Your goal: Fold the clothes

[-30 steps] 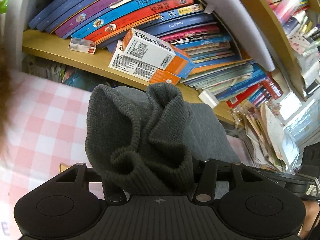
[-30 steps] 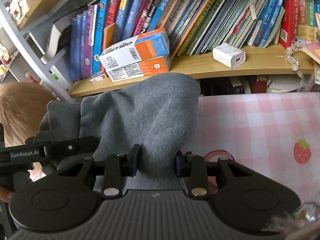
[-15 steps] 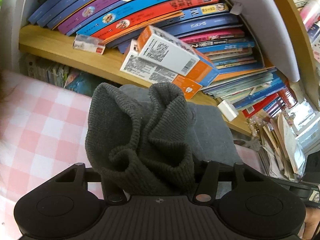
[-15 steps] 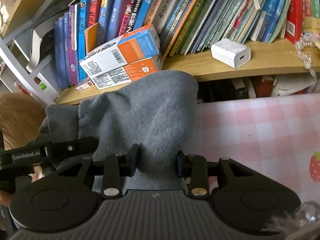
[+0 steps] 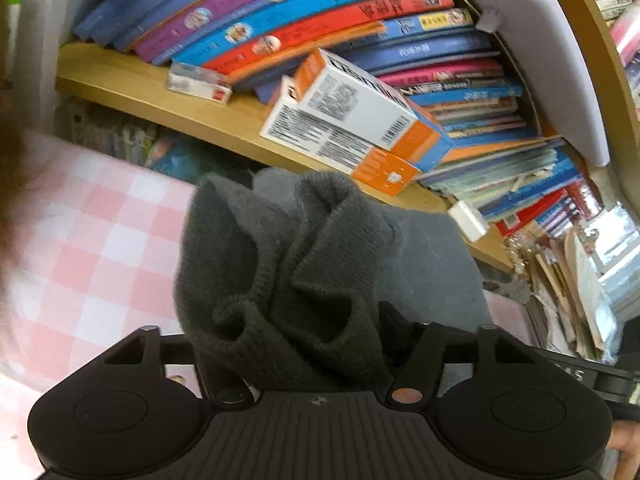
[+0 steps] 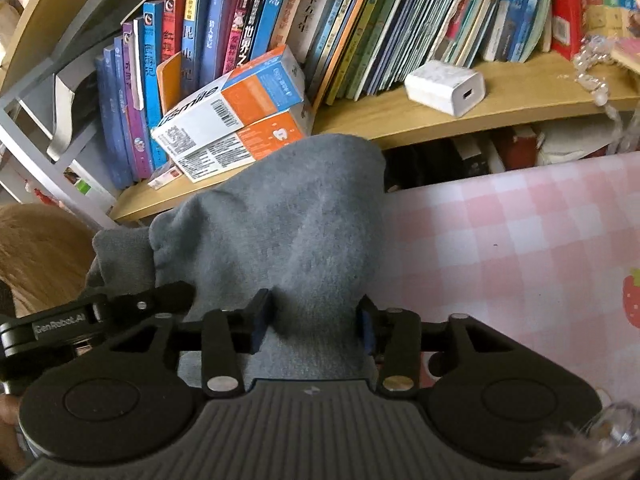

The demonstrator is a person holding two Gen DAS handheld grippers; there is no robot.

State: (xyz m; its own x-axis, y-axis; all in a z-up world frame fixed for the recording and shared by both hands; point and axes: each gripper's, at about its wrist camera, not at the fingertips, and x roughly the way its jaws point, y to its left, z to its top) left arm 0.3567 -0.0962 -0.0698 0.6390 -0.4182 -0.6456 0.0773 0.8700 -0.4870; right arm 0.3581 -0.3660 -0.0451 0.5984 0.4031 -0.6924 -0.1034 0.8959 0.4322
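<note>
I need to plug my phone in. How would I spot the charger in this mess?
Find the wooden shelf behind the pink checked table, with its row of books. The charger lies on the bare wood in front of them, right of the two stacked orange-and-white boxes. It is the only small plain white cube there, with one slot-shaped port.

Grey garment; pink-and-white checked cloth; orange-white boxes.

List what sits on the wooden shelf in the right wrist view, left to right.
Row of upright books → two stacked orange-and-white boxes → white charger cube → string of clear beads. The grey garment rises in front of the shelf edge below the boxes.
</note>
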